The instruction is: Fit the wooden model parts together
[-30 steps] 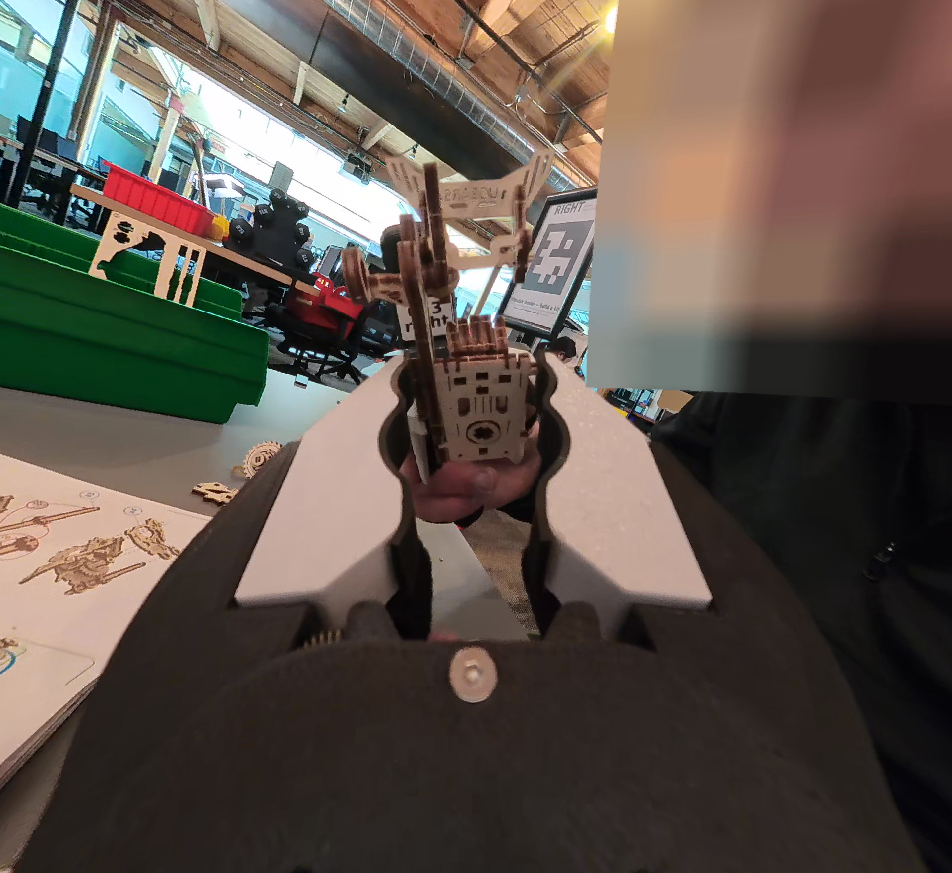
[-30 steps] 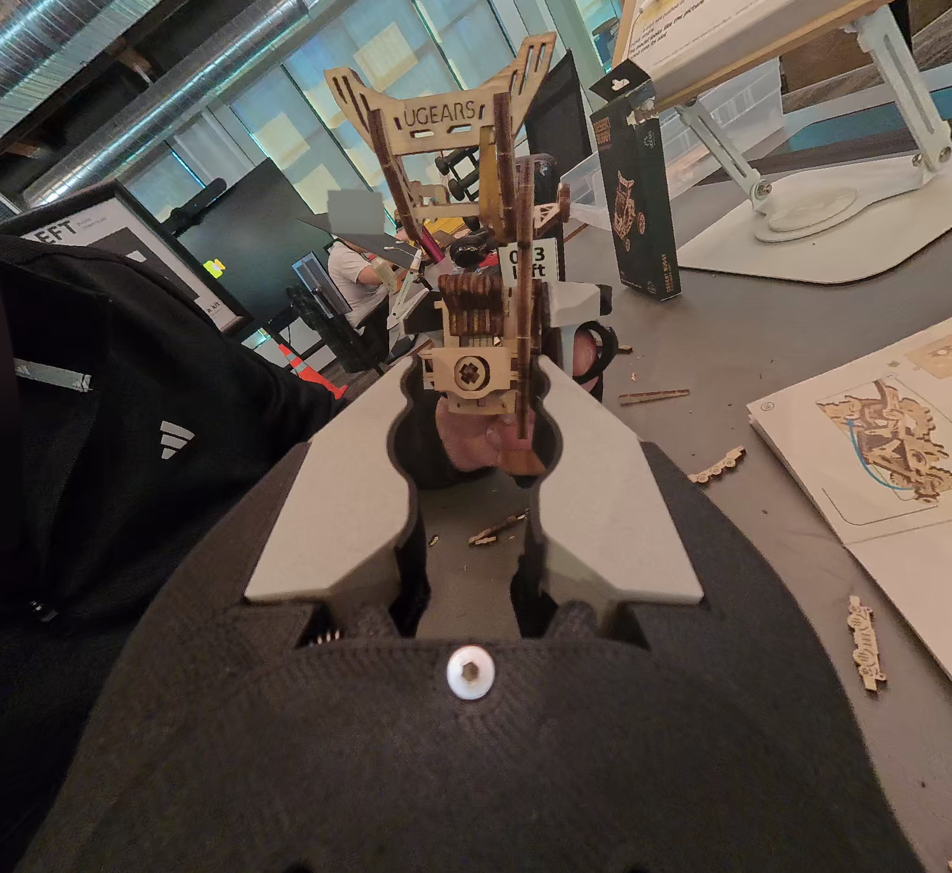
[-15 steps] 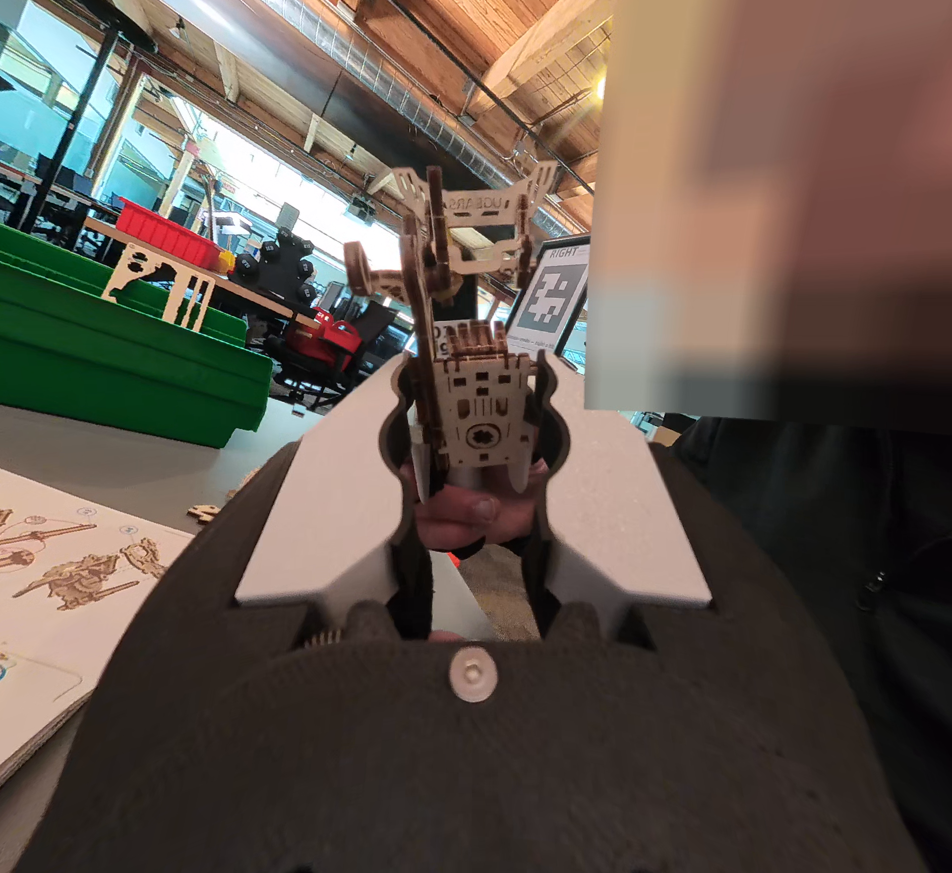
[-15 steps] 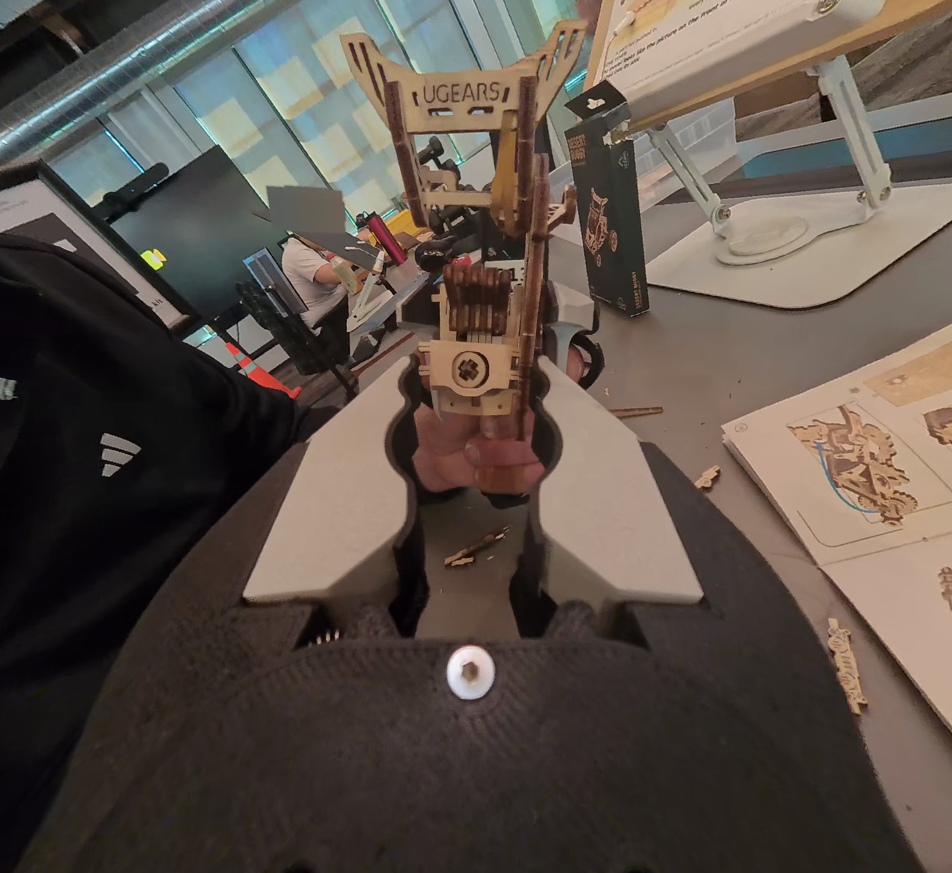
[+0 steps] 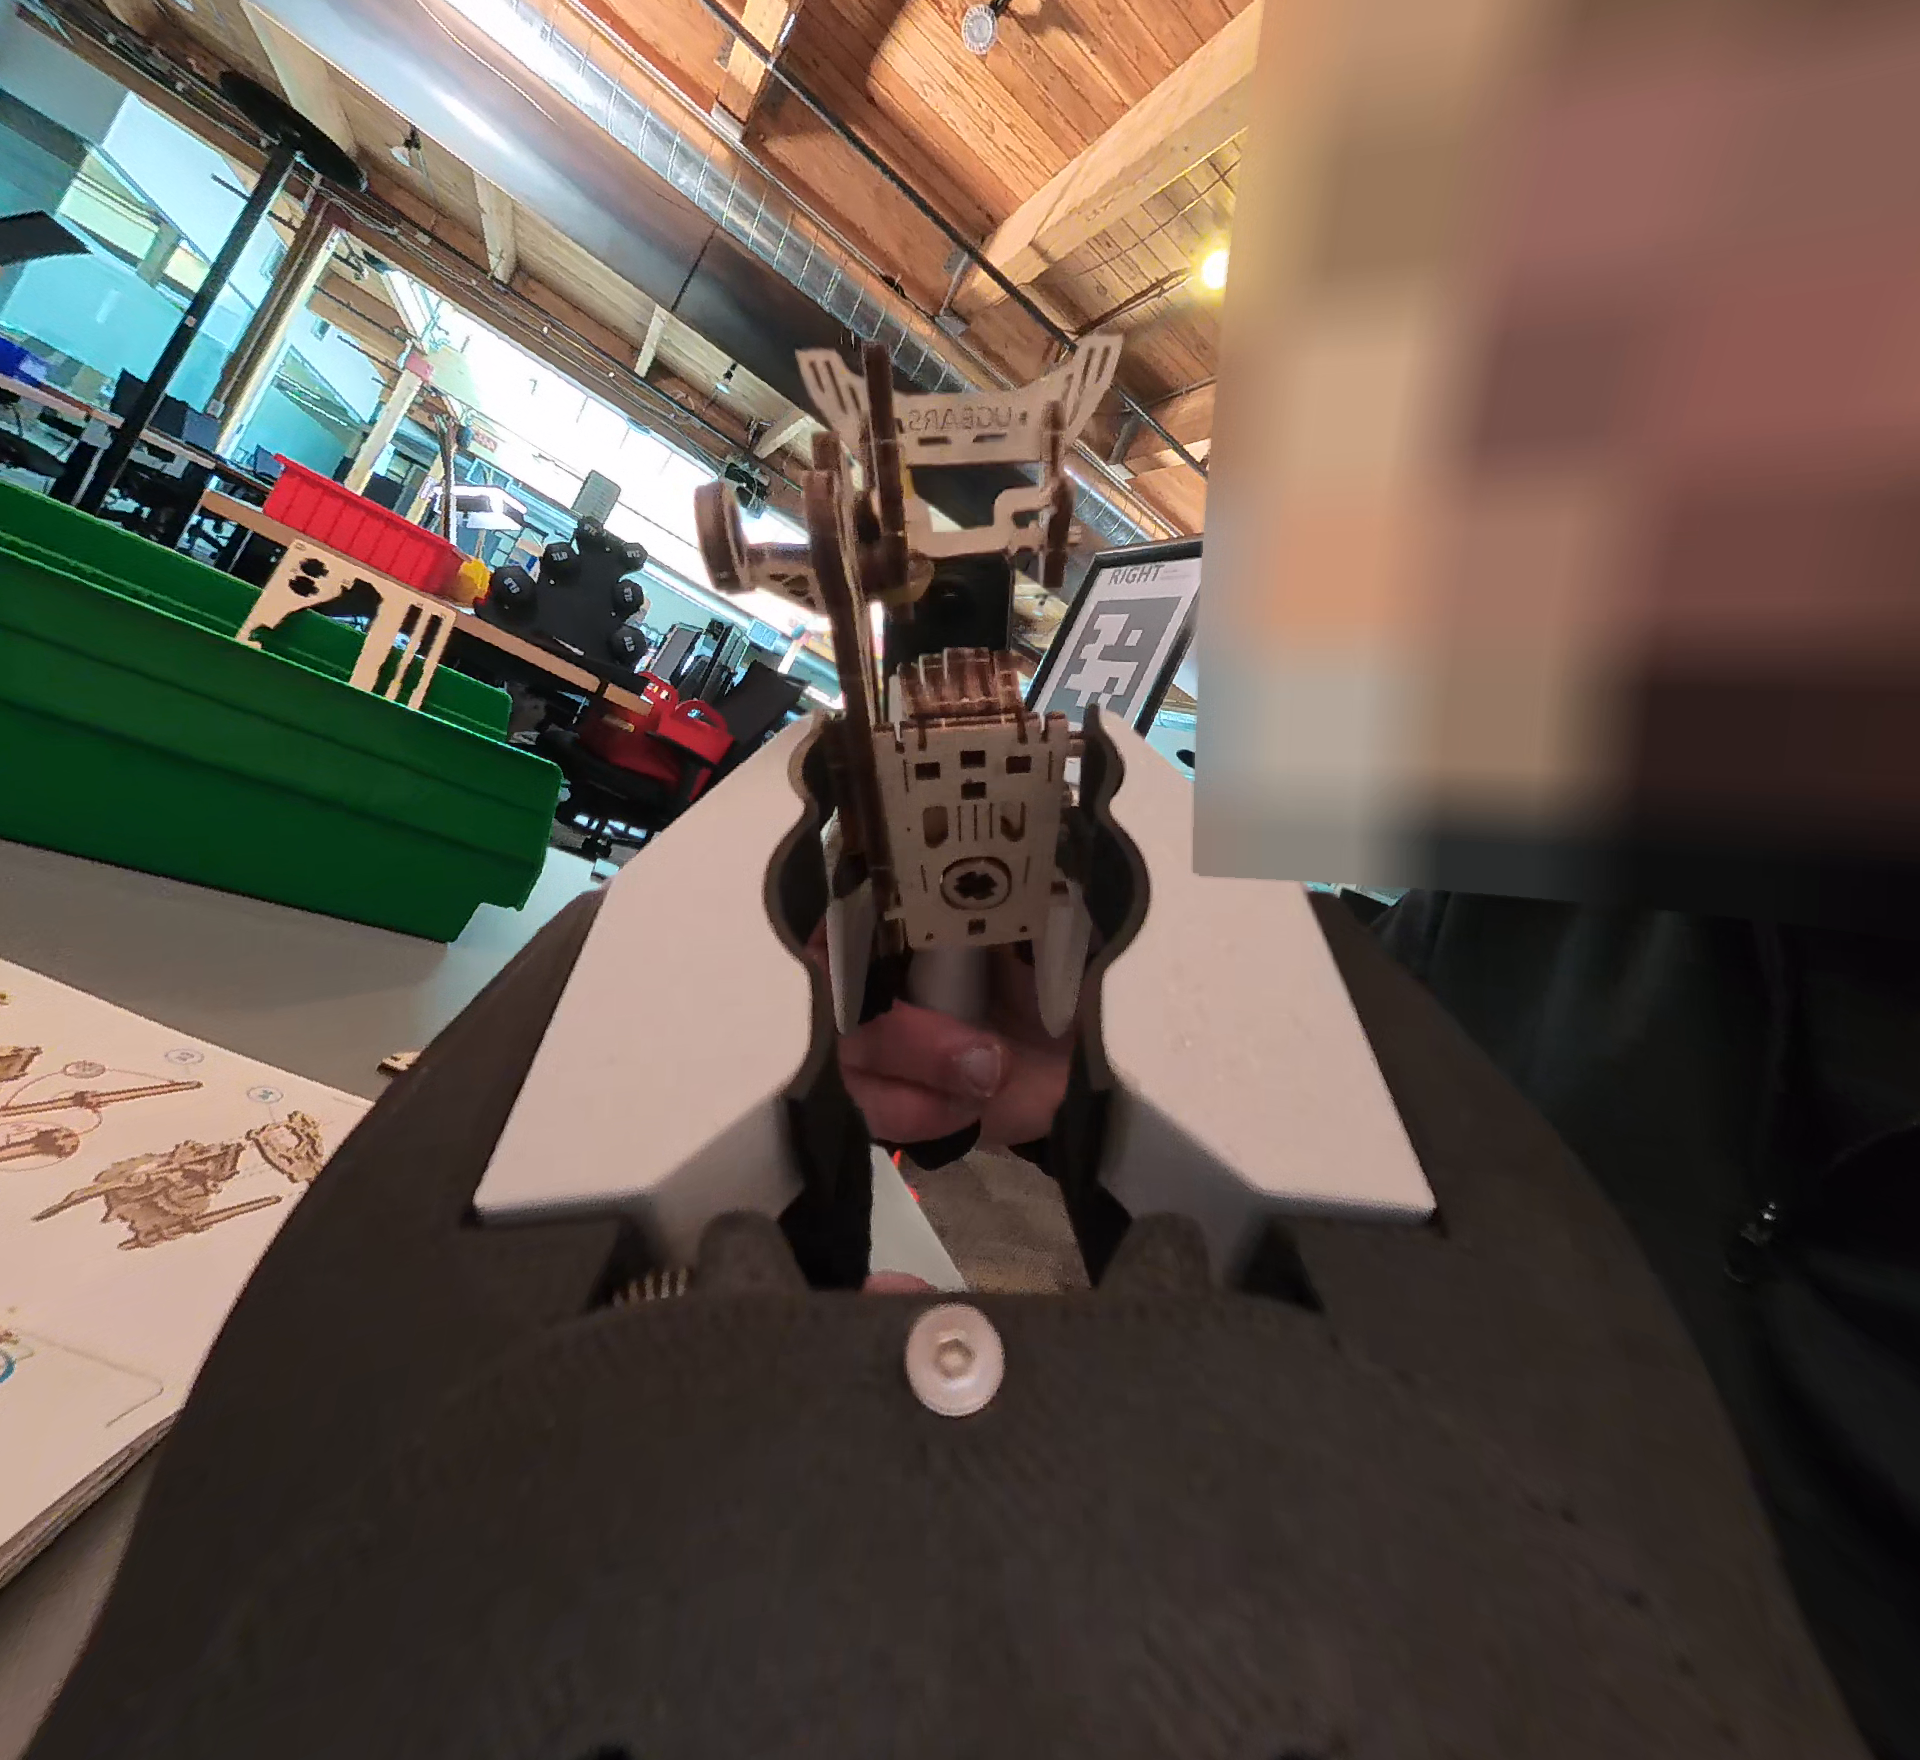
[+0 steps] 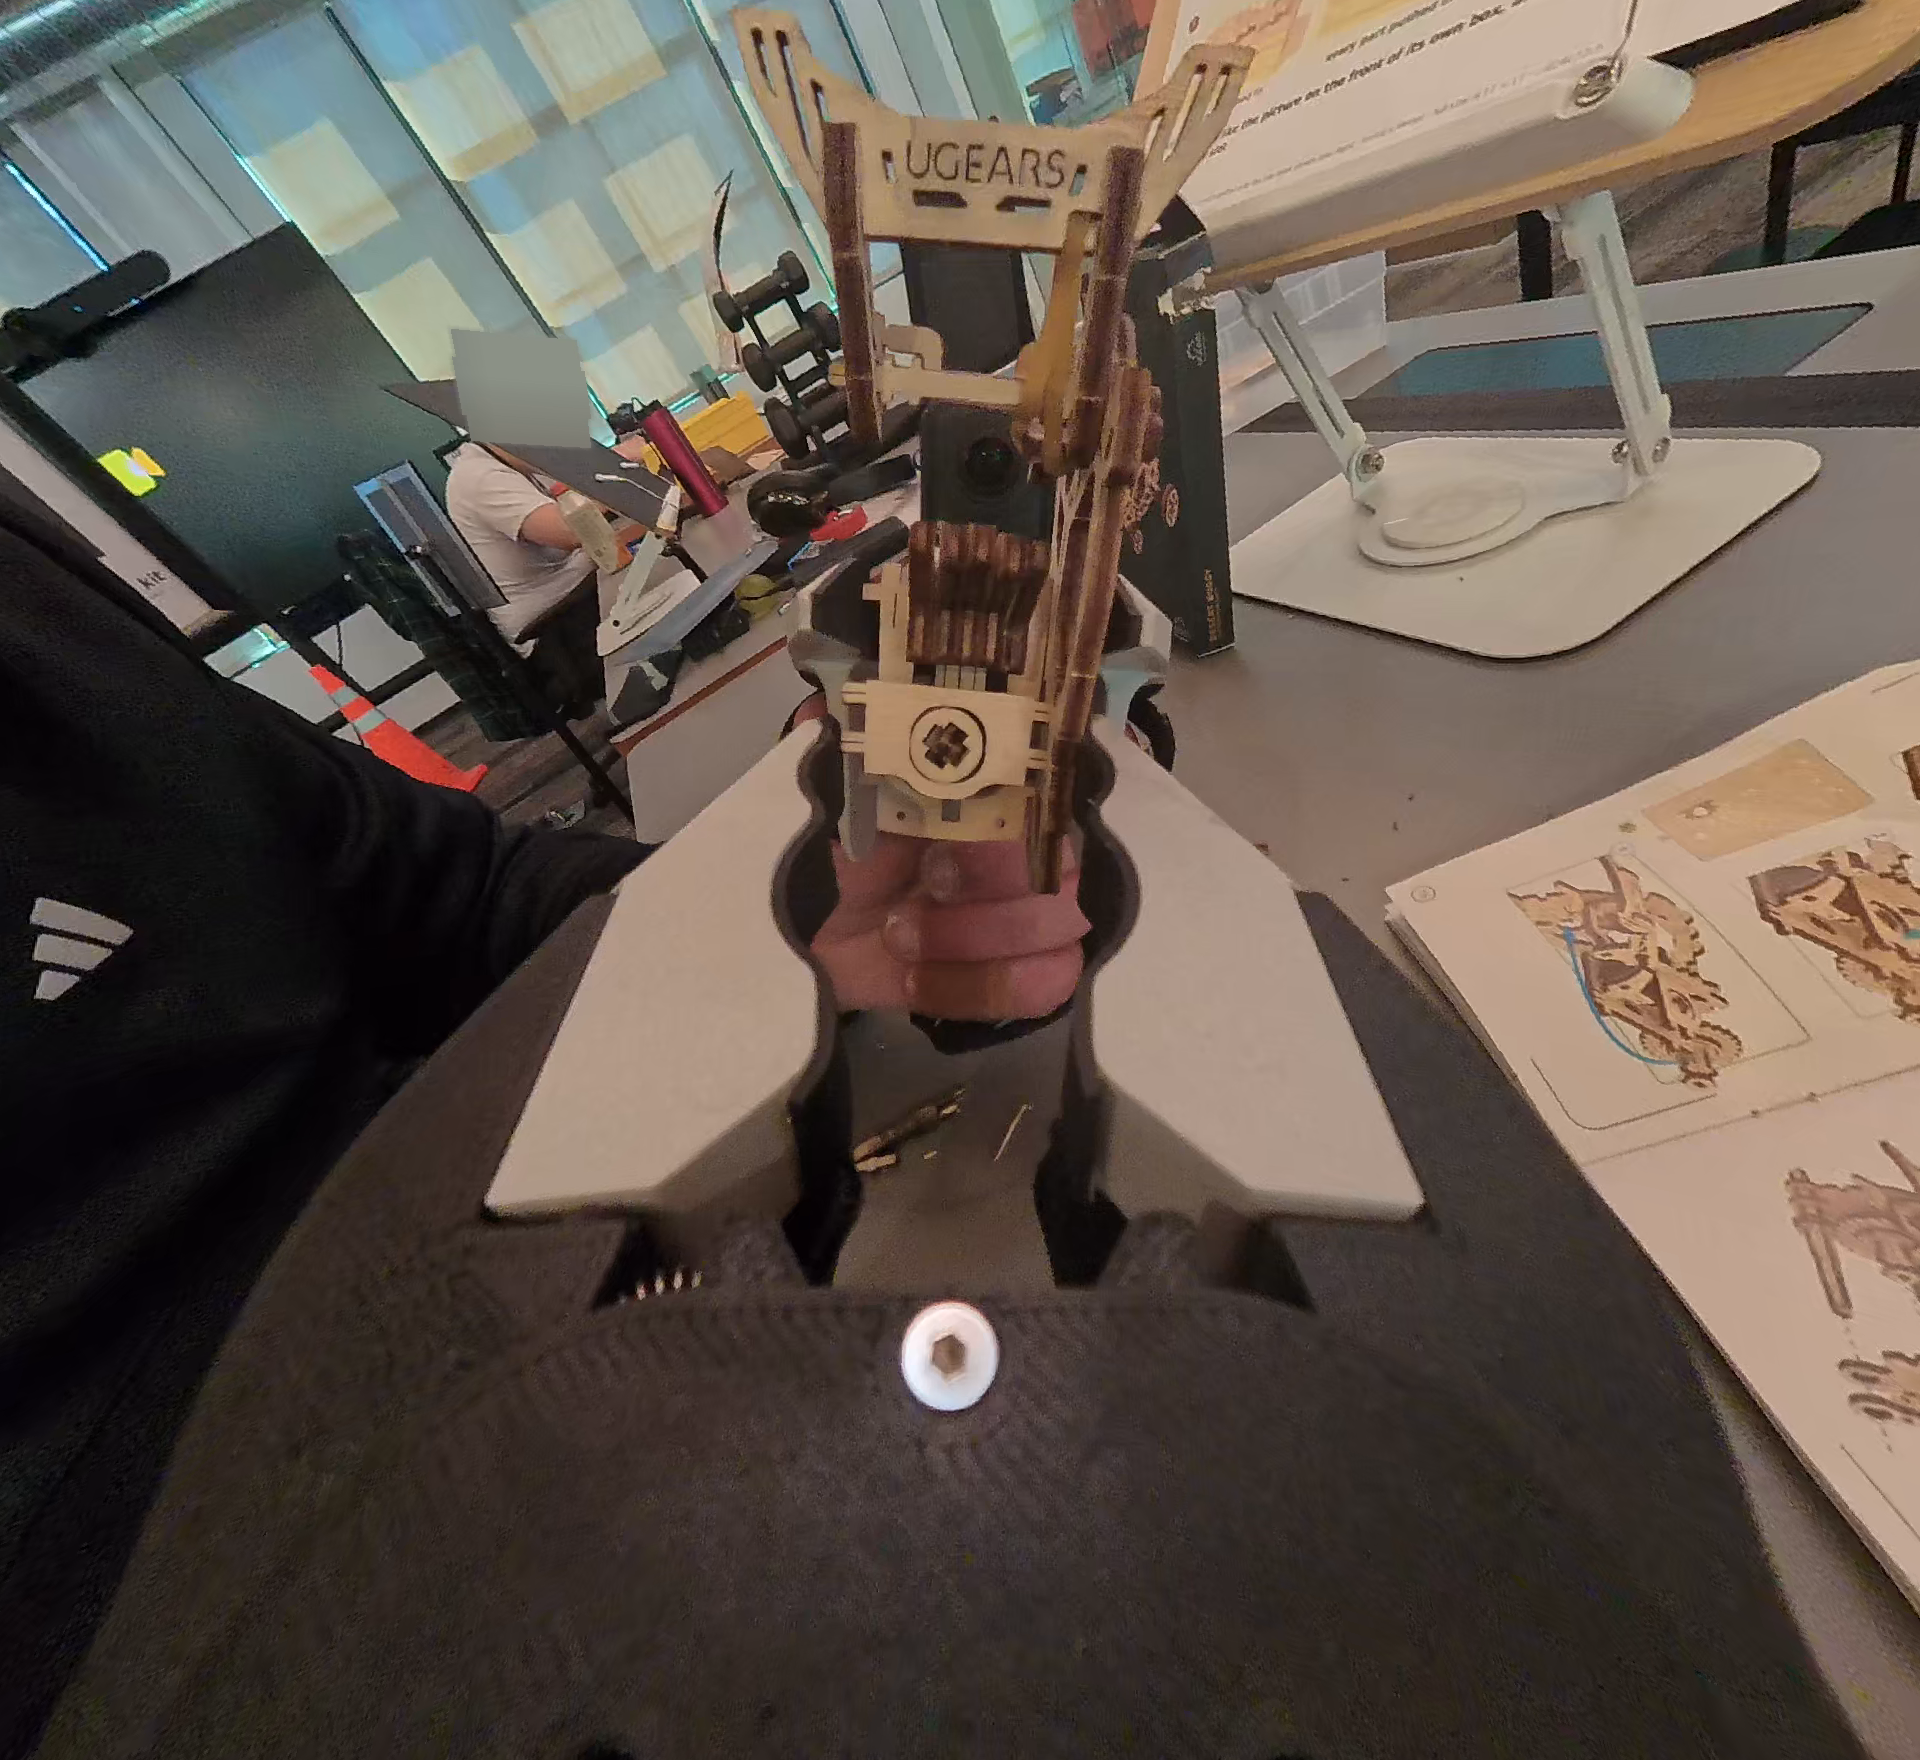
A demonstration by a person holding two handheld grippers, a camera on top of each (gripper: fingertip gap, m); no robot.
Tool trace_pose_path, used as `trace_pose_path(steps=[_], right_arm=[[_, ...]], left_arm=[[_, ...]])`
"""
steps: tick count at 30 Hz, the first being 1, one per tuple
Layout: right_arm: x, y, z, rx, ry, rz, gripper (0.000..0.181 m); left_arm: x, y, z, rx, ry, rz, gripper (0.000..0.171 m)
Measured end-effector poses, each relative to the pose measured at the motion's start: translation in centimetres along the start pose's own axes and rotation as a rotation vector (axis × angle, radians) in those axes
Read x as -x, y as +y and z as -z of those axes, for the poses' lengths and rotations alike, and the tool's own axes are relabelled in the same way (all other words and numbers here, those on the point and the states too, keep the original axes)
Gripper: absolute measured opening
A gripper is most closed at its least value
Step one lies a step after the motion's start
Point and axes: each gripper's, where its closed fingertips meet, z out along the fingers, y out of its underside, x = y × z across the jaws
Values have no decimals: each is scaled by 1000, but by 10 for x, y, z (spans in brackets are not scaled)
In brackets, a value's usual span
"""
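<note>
wooden model (image 6: pixel 977 567) — lettered crossbar (image 6: pixel 982 172), both jaws clamped

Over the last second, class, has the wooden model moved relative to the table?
Yes. In the right wrist view the wooden model now stands higher against the white stand, so it has been raised.
</note>
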Motion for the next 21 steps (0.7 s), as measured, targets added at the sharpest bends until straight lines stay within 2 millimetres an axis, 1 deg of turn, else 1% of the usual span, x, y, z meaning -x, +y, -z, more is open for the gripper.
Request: trace_pose_path(steps=[3,4,7,8,9,13,15,18,21], right_arm=[[2,-2,1,-6,-22,-15,51],[4,-4,3,-11,-30,-14,52],[7,-15,13,-68,-75,-60,45],[4,-19,17,-88,-77,-81,41],[0,-20,19,-96,-60,-91,42],[-11,-16,15,-69,5,-112,36],[-10,-16,13,-64,6,-111,33],[-11,-16,12,-50,23,-94,35],[-12,-20,15,-63,42,-93,41]], left_arm=[[-2,-4,2,-18,17,11,44],[-3,-6,3,-27,26,15,44],[-9,-10,5,-49,77,36,43],[-10,-12,5,-56,91,43,43],[-11,-11,5,-56,96,42,43],[-16,-11,2,-53,118,44,43],[-17,-11,2,-57,124,45,43],[-18,-13,3,-63,125,43,43],[-17,-16,5,-79,128,51,44]])
